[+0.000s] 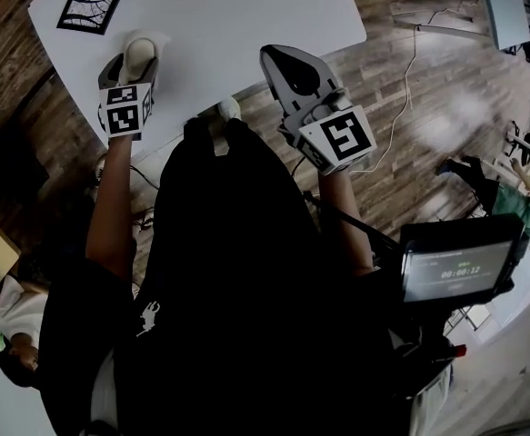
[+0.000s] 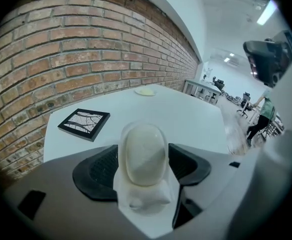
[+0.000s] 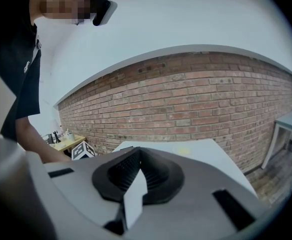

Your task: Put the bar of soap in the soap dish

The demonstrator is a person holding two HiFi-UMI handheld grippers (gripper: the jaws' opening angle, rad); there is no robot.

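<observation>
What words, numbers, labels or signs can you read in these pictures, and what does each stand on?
"00:00:12": on the small screen; faint, so the digits are a likely reading.
Left marker cube and right marker cube: square code patterns only, no words.
White logo on the black shirt: a small figure, no letters legible.
Bar of soap and soap dish: no print visible.

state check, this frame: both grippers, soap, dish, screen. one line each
left gripper: jaws wide, one either side of the bar of soap; can't tell if the pads press it
right gripper: shut, empty
bar of soap: between the left jaws, not in the dish
soap dish: empty, apart from the soap
screen: lit
</observation>
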